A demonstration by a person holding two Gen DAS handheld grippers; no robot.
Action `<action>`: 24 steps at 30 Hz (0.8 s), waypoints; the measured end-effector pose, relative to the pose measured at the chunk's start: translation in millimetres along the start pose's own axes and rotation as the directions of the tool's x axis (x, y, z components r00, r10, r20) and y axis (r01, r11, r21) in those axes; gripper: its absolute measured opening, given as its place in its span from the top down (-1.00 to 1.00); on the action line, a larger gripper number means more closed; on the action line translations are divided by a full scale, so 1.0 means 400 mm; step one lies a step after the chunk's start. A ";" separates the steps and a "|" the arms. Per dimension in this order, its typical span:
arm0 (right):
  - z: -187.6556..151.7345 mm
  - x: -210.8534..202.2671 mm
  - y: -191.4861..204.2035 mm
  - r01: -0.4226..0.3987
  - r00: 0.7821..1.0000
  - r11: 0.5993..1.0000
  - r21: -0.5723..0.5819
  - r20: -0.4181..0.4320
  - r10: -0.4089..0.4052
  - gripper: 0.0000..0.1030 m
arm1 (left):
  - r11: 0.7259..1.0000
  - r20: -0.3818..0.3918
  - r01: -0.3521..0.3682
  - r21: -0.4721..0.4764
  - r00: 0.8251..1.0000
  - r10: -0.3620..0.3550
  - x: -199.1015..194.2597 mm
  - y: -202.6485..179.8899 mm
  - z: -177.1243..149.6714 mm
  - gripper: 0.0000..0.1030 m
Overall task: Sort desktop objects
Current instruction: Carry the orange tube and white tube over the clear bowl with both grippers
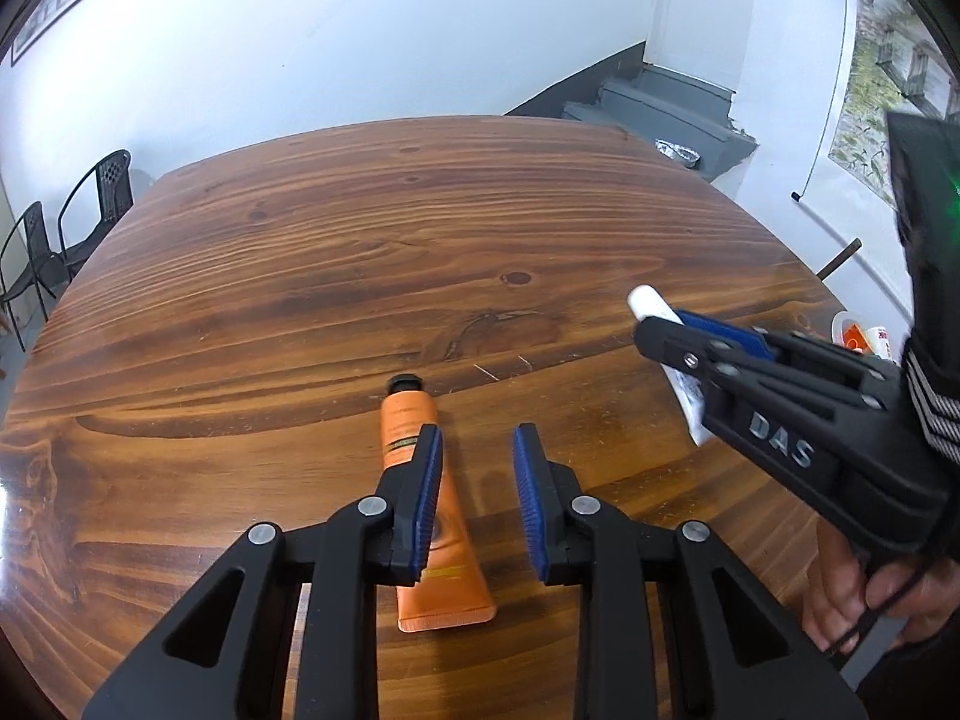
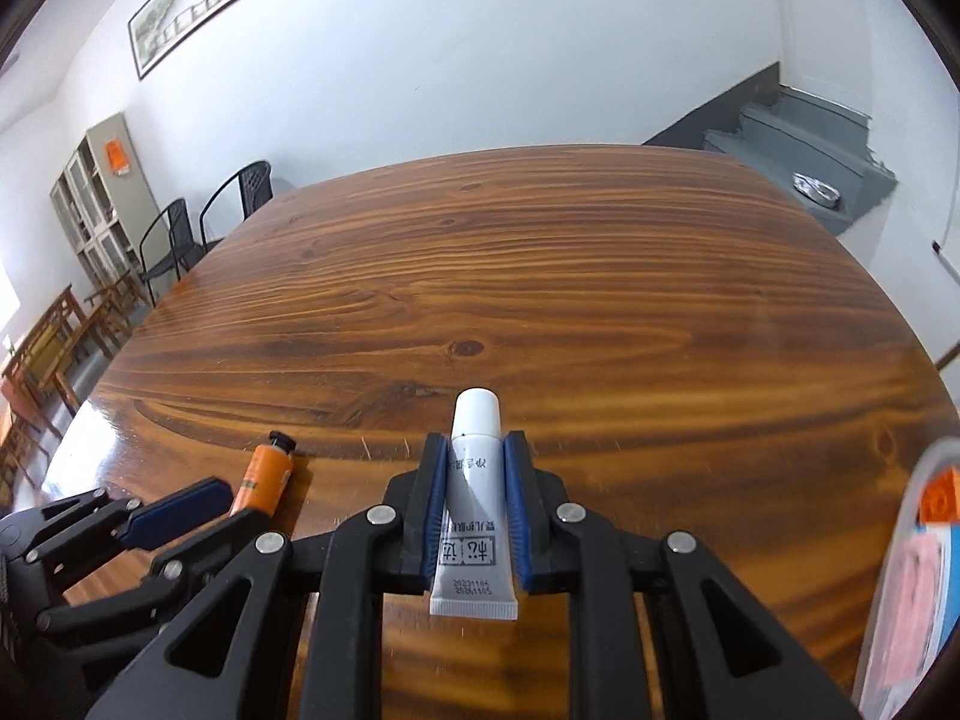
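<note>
We see the right gripper (image 2: 475, 468) pinching a white tube (image 2: 474, 516) between its blue pads (image 2: 433, 504), the white cap pointing forward past the fingertips and the crimped end, printed with characters and a date code, hanging back toward the camera; the tube is held above the wooden table (image 2: 540, 276). In the left wrist view the same gripper (image 1: 660, 330) enters from the right, with the tube's cap (image 1: 651, 303) protruding beyond its tip. The left gripper (image 1: 478, 450) stands spread, holding nothing. An orange tube (image 1: 420, 480) with a black cap lies flat on the table (image 1: 360, 228), its cap pointing away; its body runs under the left finger's pad (image 1: 427, 498) rather than between the two. At the right edge, a blurred clear container (image 2: 918, 570) with orange and blue contents appears.
</note>
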State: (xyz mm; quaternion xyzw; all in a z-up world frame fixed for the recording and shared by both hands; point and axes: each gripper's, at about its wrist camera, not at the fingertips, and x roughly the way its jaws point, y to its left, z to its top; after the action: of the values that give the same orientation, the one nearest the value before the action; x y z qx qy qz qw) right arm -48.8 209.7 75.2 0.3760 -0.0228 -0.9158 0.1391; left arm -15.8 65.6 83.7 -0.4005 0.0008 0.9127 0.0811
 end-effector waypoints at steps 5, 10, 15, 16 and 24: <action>-0.020 -0.019 -0.023 0.007 1.000 0.999 0.044 0.006 -0.007 0.59 | 1.000 -0.003 0.003 -0.006 1.000 -0.003 0.005 0.005 0.001 0.52; -0.039 -0.033 -0.034 0.009 1.000 0.998 0.068 0.011 -0.010 0.59 | 0.998 -0.023 0.058 -0.040 0.998 -0.059 0.008 0.035 0.011 0.53; -0.052 -0.028 -0.040 0.009 1.000 0.997 0.081 -0.005 -0.008 0.59 | 0.996 -0.028 0.076 -0.052 0.997 -0.077 0.013 0.067 0.018 0.52; -0.052 -0.027 -0.039 0.007 1.000 0.997 0.082 -0.008 -0.006 0.59 | 0.994 -0.033 0.085 -0.064 0.996 -0.087 0.017 0.073 0.018 0.52; -0.052 -0.043 -0.031 -0.011 1.000 0.997 0.073 0.011 0.010 0.59 | 0.997 -0.069 0.047 -0.054 0.996 -0.050 0.050 0.061 0.004 0.28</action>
State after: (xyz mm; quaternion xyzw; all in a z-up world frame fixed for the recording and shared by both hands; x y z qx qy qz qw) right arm -25.4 227.8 70.2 0.3758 -0.0589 -0.9156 0.1302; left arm -34.0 44.6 68.5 -0.4342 -0.0299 0.8955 0.0926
